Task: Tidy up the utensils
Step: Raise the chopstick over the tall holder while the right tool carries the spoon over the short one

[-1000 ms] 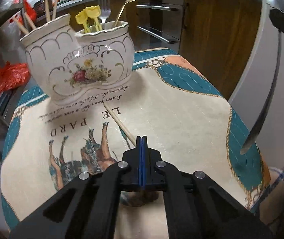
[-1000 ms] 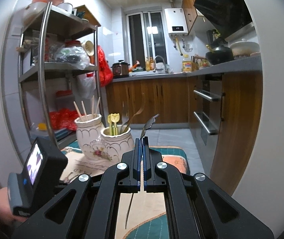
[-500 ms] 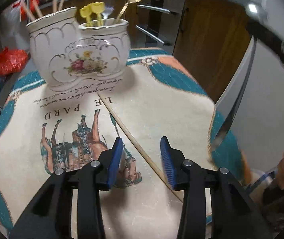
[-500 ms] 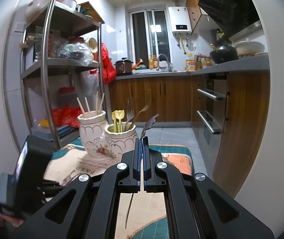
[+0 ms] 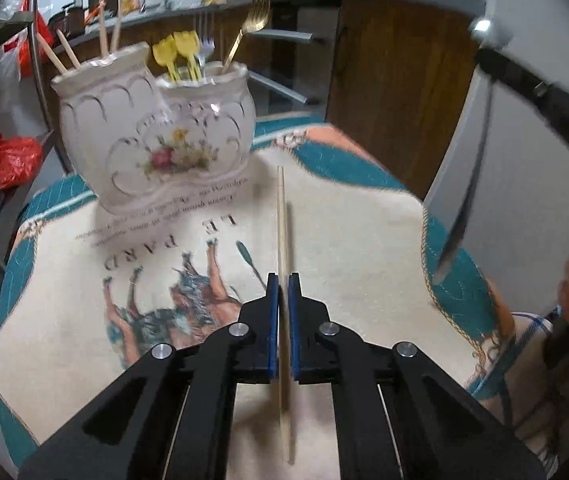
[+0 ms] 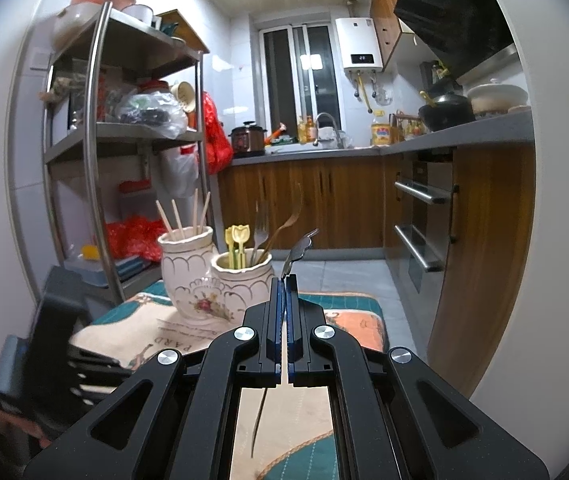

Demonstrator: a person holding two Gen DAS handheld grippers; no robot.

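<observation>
The left tongs [image 5: 283,280] are clenched on a single wooden chopstick [image 5: 281,216], having just been closing around it; the blue pads [image 5: 272,320] pinch it part way along, so the stick runs forward past the tips toward the holder and trails back under the tool, lying along the line of the tongs, probably so it can be tipped upright and slid in end first. Ahead, toward the far left corner of the cloth-covered counter [image 5: 364,240], stands the two-pot ceramic utensil holder [image 5: 156,140]: its taller left pot already carries chopsticks [image 5: 84,46], the right pot yellow plastic forks [image 5: 176,52] and metal forks, which suggests like goes with like. The right tongs [image 6: 283,280] are clamped on a metal knife [image 6: 298,250], held edge-on and roughly level above the counter's near edge, apparently waiting its turn. The left wrist view shows the chopstick's grip, which the right view misses (there the left tool is only a dark blur at the lower left); the right view shows both pots' openings and the kitchen behind.
</observation>
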